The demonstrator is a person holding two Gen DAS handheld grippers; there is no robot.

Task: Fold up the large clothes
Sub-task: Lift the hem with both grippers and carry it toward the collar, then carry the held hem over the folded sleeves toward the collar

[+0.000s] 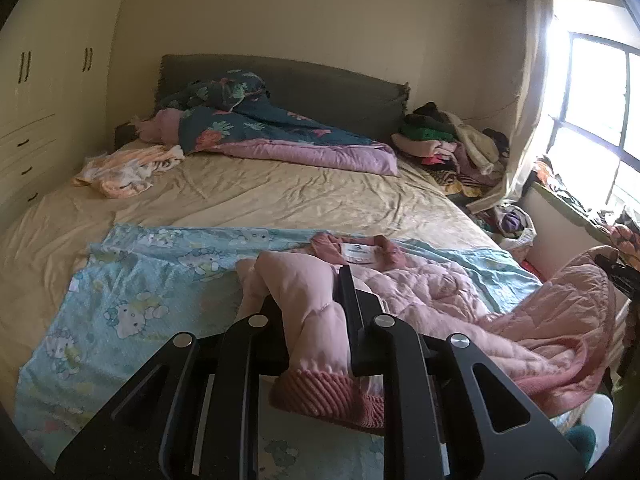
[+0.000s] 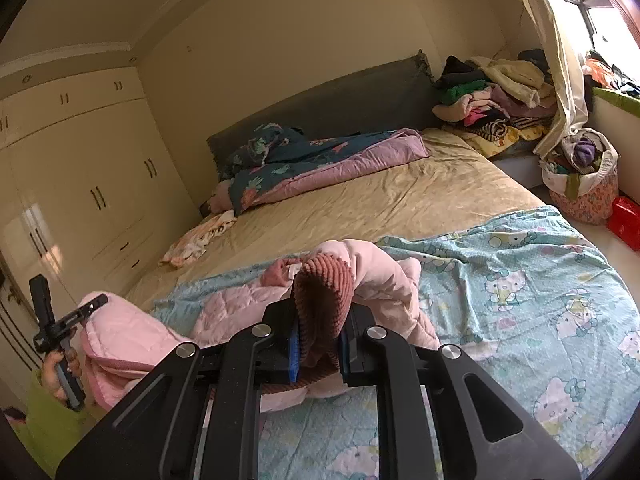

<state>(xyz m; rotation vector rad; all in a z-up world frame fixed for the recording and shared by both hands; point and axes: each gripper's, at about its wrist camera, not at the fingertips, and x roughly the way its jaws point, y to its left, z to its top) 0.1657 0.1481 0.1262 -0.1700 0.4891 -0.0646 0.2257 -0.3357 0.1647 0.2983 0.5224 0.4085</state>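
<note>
A pink quilted jacket [image 1: 432,292] with darker ribbed cuffs lies on a light blue cartoon-print sheet [image 1: 132,292] at the near end of the bed. My left gripper [image 1: 308,304] is shut on one sleeve, whose ribbed cuff [image 1: 324,400] hangs toward the camera. My right gripper [image 2: 320,320] is shut on the other sleeve at its ribbed cuff [image 2: 324,296]. The jacket body [image 2: 132,340] drapes to the left in the right wrist view, where the other hand-held gripper [image 2: 60,328] shows beside it.
The bed has a beige sheet [image 1: 280,196], a bundled dark floral and purple quilt [image 1: 280,132] by the headboard, and an orange-and-white garment [image 1: 124,168] at the left. A clothes pile [image 1: 452,144] and a full laundry basket [image 2: 580,176] stand at the right. Wardrobes [image 2: 80,168] line the left wall.
</note>
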